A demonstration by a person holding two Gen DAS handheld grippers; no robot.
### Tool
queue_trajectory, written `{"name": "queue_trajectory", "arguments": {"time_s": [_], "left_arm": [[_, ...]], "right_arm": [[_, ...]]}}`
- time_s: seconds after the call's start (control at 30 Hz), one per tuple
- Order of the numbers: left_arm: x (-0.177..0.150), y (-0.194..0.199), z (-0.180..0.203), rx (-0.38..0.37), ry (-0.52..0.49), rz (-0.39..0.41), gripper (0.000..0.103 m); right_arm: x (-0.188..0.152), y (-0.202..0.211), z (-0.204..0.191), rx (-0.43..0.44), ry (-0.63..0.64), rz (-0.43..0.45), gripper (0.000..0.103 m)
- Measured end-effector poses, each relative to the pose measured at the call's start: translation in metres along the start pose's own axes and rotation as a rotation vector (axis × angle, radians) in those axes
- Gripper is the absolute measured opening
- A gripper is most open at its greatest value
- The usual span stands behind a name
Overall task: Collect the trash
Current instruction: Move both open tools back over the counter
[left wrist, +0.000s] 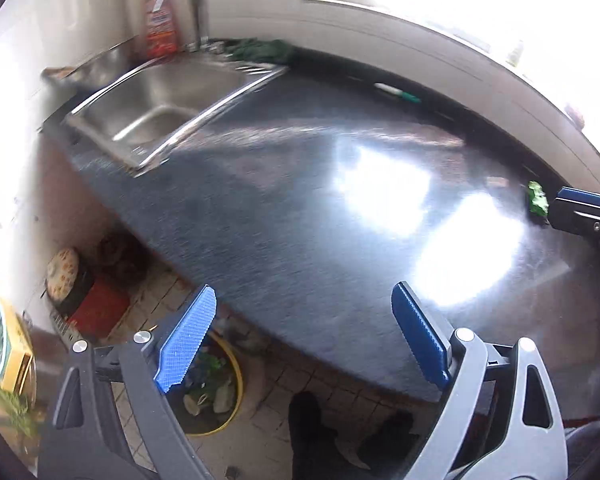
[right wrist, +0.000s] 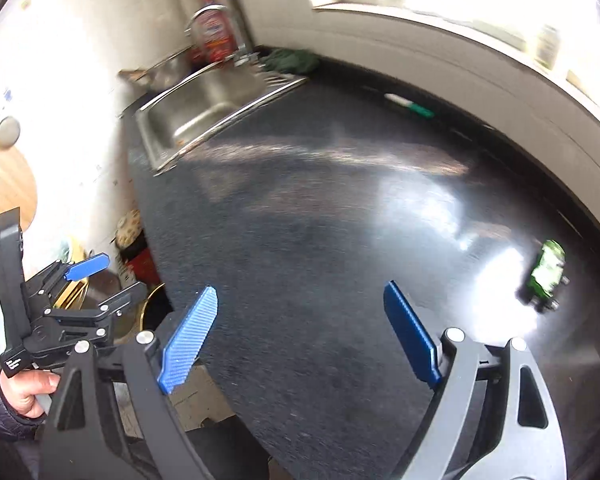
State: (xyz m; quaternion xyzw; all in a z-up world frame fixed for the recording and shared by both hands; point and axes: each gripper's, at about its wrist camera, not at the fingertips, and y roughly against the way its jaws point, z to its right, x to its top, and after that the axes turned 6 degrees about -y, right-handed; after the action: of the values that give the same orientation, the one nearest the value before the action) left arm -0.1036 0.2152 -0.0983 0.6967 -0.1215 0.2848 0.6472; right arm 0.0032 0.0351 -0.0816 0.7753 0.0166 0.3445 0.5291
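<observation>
Both tongs, left tongs (left wrist: 304,336) and right tongs (right wrist: 300,336), gape empty; trash sits in the bin (left wrist: 236,376), green wrapper (right wrist: 546,270) and marker (right wrist: 410,106) left on the counter (right wrist: 300,240).

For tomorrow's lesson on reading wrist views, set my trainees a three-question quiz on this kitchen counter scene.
1. True or false: the left gripper holds something between its fingers.
2. Which piece of likely trash lies nearest the right gripper: A) the green crumpled wrapper, B) the green and white marker, C) the green cloth?
3. What stands on the floor below the counter edge, holding scraps?

Key: 1 false, both grippers are open and empty. 2 A. 3 a yellow bin.
</observation>
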Motion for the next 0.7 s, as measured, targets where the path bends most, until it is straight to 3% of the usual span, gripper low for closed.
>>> {"name": "queue_trajectory", "arguments": {"time_s": [0.17,0.33,0.53,0.7], "left_arm": [[0.042,-0.018,0.114,-0.145,-0.255,0.016,0.087],[0.057,-0.031,0.198,-0.257,-0.408,0.008,0.087],[0.055,-0.043,0.242,-0.305,-0.498,-0.018,0.087],[0.063,-0.056,0.237,-0.285,-0.490,-0.032,0.087]], "right_arm": [[-0.036,0.044,0.110,-0.160,-0.247,0.071,0.083],[-0.080,0.076,0.181,-0.249,-0.427,0.100,0.083],[-0.106,0.089,0.210,-0.279,-0.512,0.113,0.083],[-0.091,0.073,0.216,-0.262,-0.506,0.092,0.083]]}}
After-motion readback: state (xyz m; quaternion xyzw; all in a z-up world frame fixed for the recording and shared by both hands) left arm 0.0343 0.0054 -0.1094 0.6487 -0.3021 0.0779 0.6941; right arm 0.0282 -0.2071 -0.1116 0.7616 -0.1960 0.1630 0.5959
